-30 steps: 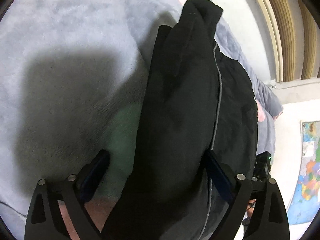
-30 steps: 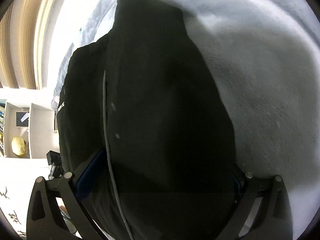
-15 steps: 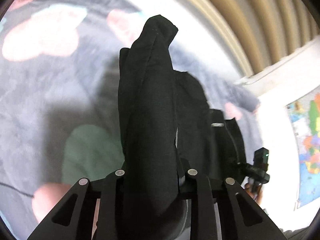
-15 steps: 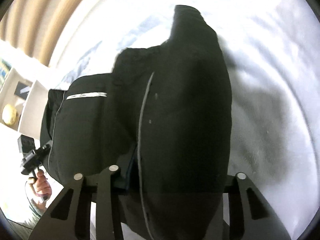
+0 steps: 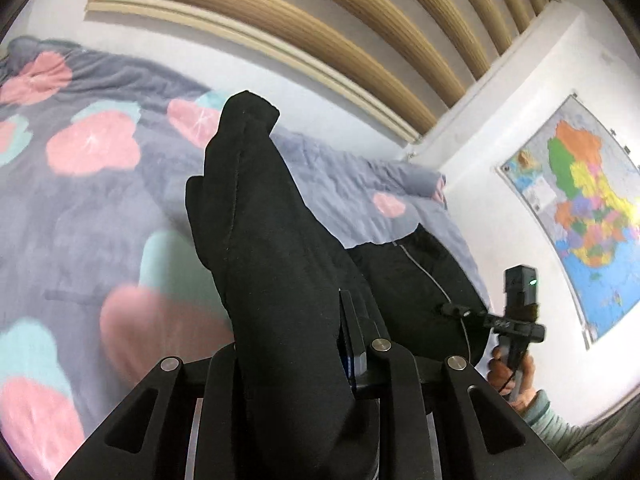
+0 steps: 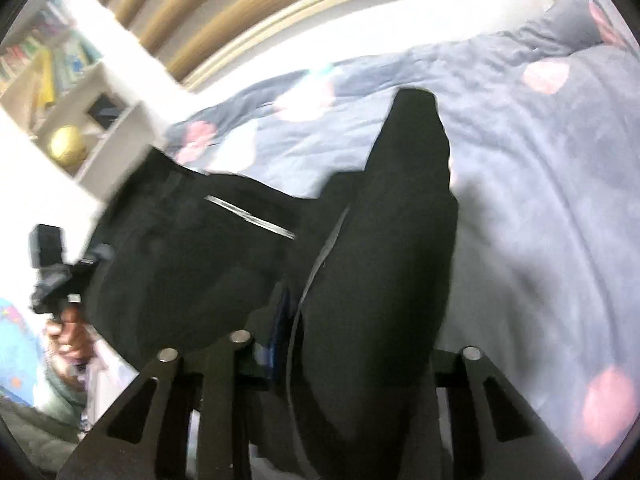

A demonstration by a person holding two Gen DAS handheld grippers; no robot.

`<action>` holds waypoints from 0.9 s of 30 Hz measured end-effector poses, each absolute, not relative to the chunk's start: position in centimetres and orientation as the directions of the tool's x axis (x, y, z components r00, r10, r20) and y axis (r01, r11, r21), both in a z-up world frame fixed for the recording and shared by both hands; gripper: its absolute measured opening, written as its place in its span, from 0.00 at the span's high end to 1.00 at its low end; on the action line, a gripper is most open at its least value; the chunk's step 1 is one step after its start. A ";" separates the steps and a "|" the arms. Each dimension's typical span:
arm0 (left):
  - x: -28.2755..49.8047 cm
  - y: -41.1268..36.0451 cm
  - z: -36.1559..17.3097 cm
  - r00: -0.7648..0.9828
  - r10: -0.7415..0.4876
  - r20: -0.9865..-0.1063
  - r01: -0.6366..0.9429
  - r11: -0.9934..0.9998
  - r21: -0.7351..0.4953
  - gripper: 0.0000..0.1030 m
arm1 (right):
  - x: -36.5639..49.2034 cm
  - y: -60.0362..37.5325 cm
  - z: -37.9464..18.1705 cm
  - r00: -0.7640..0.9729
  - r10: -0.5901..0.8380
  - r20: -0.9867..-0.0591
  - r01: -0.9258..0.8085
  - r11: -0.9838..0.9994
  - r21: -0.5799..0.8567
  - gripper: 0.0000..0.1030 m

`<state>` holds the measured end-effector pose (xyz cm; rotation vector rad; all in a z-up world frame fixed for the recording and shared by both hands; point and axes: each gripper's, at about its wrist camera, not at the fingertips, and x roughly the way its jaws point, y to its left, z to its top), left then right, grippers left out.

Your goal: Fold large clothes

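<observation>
Jaws on the left gripper (image 5: 296,344) are now pinching a thick bunch of the black garment (image 5: 272,248), where a second ago they were standing wide apart around the cloth. In the left wrist view the gathered fabric is rising from the lower middle of the frame to a rounded end in the upper middle, and the floral blanket (image 5: 92,184) on the bed is filling the left half. Lower right, the rest of the garment is sagging toward the other hand (image 5: 506,368), with a wall map (image 5: 580,216) behind it.

Jaws on the right gripper (image 6: 344,344) have likewise narrowed onto the garment (image 6: 384,264), clamping another bunch that is reaching up the middle of the right wrist view. At left of that frame the cloth, with its pale stripe (image 6: 250,216), is hanging slack between the two grips, and a bookshelf (image 6: 64,92) is showing in the upper left.

Both cameras are now tilting up toward the wall rather than down at the bedding, so the garment is being lifted clear, likely to shake it out or carry one end over for a fold.
</observation>
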<state>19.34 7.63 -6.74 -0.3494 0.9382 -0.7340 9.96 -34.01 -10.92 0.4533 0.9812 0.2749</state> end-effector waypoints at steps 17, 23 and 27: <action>13.6 20.0 -23.1 0.264 -0.496 -0.827 -0.095 0.840 -0.534 0.62 | 3.1 -36.4 -20.4 0.309 0.203 -0.929 0.386 0.866 0.318 0.32; 13.5 16.9 -16.3 0.362 -0.406 -0.839 0.077 0.910 -0.407 0.61 | 3.9 -33.8 -14.9 0.338 -0.013 -0.941 0.256 0.963 0.079 0.32; 13.9 12.8 -14.6 0.372 -0.409 -0.834 0.174 0.913 -0.370 0.54 | 4.9 -31.0 -12.4 0.404 -0.042 -0.914 0.180 0.983 0.034 0.31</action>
